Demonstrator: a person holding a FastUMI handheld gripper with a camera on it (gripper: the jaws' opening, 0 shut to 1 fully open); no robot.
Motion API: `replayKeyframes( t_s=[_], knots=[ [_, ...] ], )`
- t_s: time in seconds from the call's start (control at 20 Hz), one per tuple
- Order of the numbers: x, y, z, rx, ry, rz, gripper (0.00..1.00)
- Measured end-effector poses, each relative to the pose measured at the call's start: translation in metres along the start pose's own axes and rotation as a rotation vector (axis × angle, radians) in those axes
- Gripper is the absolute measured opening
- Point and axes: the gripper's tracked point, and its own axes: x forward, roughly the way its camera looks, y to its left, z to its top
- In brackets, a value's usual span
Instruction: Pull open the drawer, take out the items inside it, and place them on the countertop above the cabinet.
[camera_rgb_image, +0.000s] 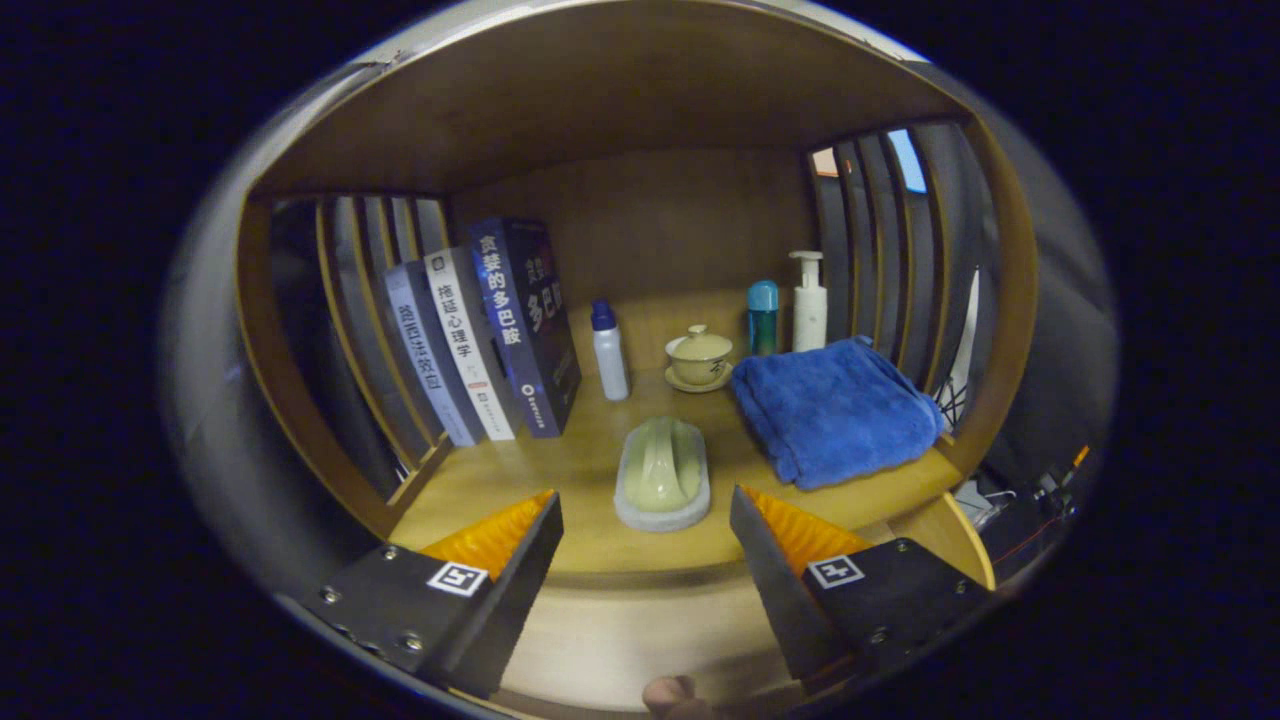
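My gripper (645, 520) is open, its two fingers spread wide with nothing between them. Just ahead of the fingertips a pale green lidded dish on a white base (662, 477) lies on the wooden countertop (520, 475). Below the fingers runs a curved wooden front edge (640, 585) and a lighter wooden surface (620, 640); I cannot tell whether that is the drawer. A fingertip of a person's hand (672, 695) shows under the gripper.
On the countertop stand three leaning books (485, 335) on the left, a white bottle with a blue cap (609, 352), a lidded teacup on a saucer (699, 357), a teal bottle (763, 316), a white pump bottle (809, 302) and a folded blue towel (835, 410). Slatted walls close both sides.
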Motion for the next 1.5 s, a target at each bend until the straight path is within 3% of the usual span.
replayKeyframes(
  t_s=[0.35, 0.7, 0.9, 1.15, 1.5],
  knots=[
    [-0.101, 0.01, 0.0, -0.051, -0.067, 0.033, 1.0],
    [-0.177, 0.034, -0.018, -0.091, -0.118, 0.147, 1.0],
    [-0.193, 0.038, -0.052, -0.12, -0.151, 0.173, 1.0],
    [-0.196, 0.025, -0.086, -0.066, -0.197, 0.13, 1.0],
    [-0.178, -0.001, -0.125, -0.097, -0.284, 0.045, 1.0]
  ],
)
